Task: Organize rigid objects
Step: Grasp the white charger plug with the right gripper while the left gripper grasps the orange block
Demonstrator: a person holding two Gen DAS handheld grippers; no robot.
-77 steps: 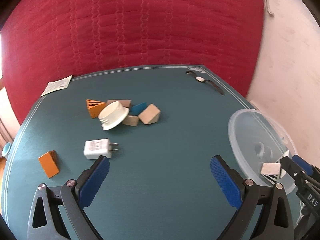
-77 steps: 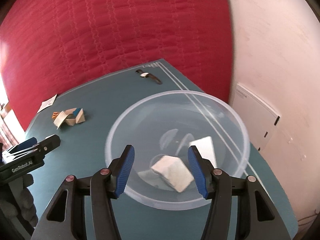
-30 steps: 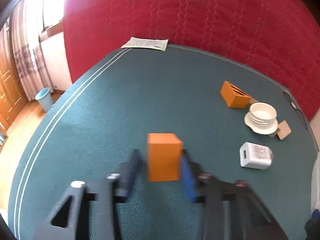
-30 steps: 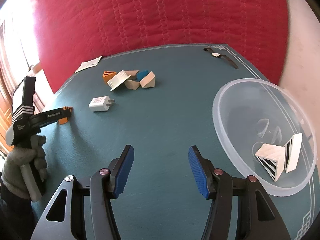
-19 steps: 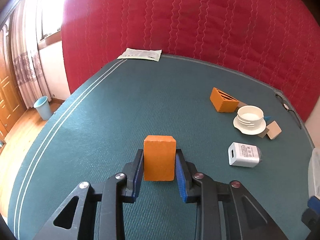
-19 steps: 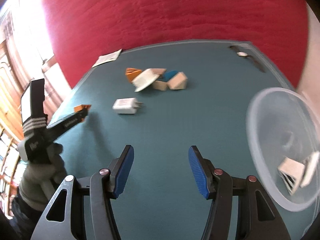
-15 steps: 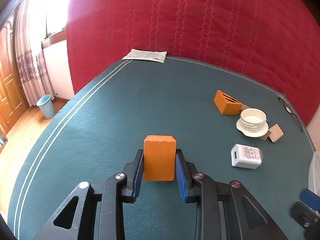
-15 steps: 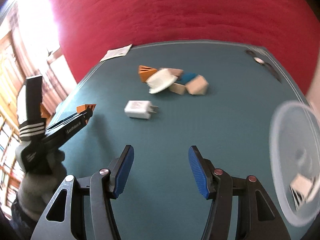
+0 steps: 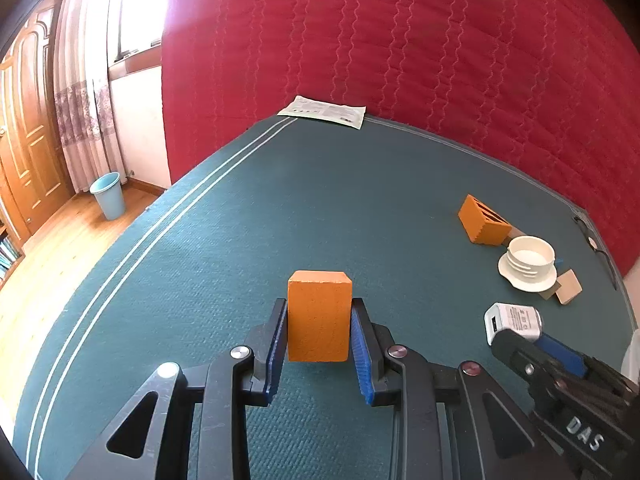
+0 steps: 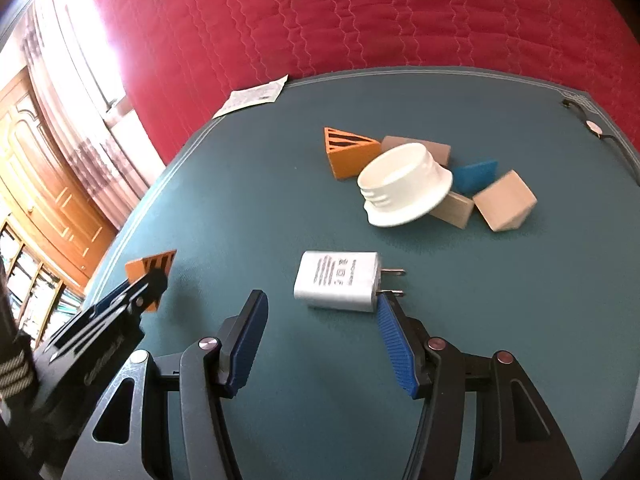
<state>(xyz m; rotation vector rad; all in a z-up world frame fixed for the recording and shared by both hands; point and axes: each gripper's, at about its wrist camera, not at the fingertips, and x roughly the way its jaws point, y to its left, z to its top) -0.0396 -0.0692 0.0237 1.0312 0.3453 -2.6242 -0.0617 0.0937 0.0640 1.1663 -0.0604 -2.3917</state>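
My left gripper (image 9: 319,316) is shut on an orange block (image 9: 319,314) at the left side of the teal table; the block also shows in the right wrist view (image 10: 154,264). My right gripper (image 10: 320,304) is open, its jaws just short of a white charger plug (image 10: 338,286), which also shows in the left wrist view (image 9: 514,320). Beyond it lie an orange striped wedge (image 10: 348,152), a white cap (image 10: 404,190), a blue block (image 10: 476,176) and tan wooden blocks (image 10: 504,200). The bowl is out of view.
A paper sheet (image 9: 324,111) lies at the table's far edge before a red quilted backdrop. A wristwatch (image 10: 592,128) lies at the far right corner. A blue bin (image 9: 107,195) and a wooden door stand on the floor to the left.
My left gripper swung left and shut on the orange block. My right gripper left the bowl and moved left up to the charger plug.
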